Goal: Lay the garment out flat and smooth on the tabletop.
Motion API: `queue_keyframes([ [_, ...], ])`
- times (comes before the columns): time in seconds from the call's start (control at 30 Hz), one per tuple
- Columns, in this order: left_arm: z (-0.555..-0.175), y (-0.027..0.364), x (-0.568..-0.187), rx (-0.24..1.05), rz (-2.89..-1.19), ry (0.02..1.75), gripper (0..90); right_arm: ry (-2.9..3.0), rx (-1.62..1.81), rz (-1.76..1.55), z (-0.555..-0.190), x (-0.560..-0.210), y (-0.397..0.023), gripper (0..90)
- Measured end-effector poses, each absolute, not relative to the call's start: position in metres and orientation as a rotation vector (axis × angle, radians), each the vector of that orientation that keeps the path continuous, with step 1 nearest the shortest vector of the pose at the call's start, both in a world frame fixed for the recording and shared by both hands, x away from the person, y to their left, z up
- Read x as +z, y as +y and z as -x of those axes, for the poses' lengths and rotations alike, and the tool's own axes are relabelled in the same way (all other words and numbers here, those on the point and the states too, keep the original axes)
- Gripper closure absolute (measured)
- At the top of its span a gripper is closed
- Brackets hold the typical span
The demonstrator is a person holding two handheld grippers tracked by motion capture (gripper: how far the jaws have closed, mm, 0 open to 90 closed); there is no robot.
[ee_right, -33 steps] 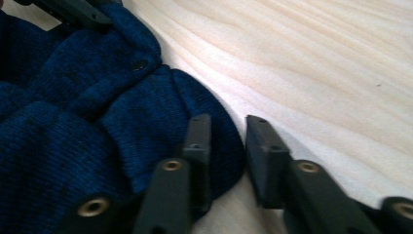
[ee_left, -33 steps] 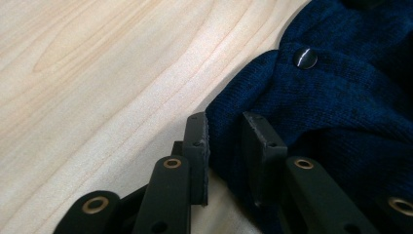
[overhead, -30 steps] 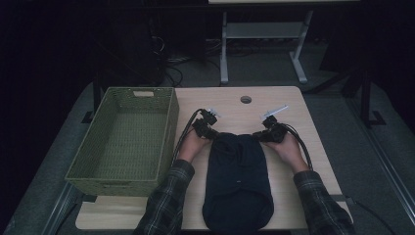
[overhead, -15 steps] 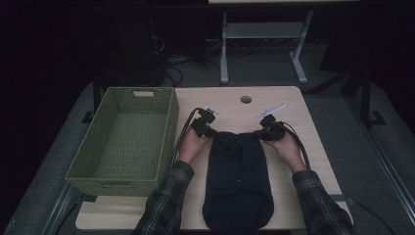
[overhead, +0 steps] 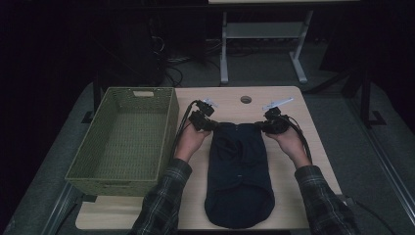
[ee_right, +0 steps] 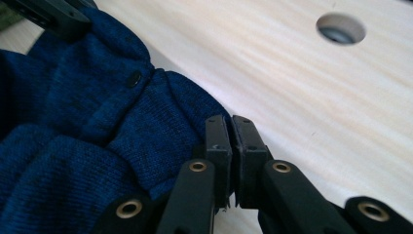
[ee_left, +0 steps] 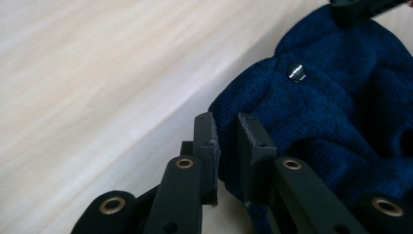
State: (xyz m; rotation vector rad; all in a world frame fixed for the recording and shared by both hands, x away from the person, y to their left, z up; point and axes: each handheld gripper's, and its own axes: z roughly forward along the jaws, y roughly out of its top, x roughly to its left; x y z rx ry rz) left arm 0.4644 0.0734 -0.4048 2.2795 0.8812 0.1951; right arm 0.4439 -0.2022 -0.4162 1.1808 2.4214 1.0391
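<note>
No readable text or labels anywhere.

Two black jaws rise from the bottom edge, and the left gripper [ee_left: 226,141] has them pinched on the edge of a dark blue knitted garment [ee_left: 336,112]. A fold of the cloth runs down between the pads, with a narrow gap showing between the jaws. These jaws have just been closing, with that cloth between them. The garment spreads to the right and bunches into soft folds there. A small shiny snap button [ee_left: 296,72] sits on the cloth near a seam. To the left lies the pale wooden table [ee_left: 97,73]. At the top right corner, a black part of the other gripper [ee_left: 363,9] meets the cloth.
</note>
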Motion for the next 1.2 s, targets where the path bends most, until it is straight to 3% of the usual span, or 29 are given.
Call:
queue_keyframes([
  [0.47, -0.459, 0.076, -0.365, 0.306, -2.226, 0.852, 80.3, 2.351, 1.109, -1.118, -0.444, -0.378, -0.203, 86.5],
  [0.77, -0.451, 0.073, -0.33, 0.443, -2.17, 0.8, 80.3, 2.268, 1.152, -1.024, -0.435, -0.341, -0.204, 86.5],
  [1.2, -0.42, 0.076, -0.342, 0.422, -2.187, 0.732, 80.0, 2.28, 1.186, -0.963, -0.404, -0.354, -0.211, 86.4],
])
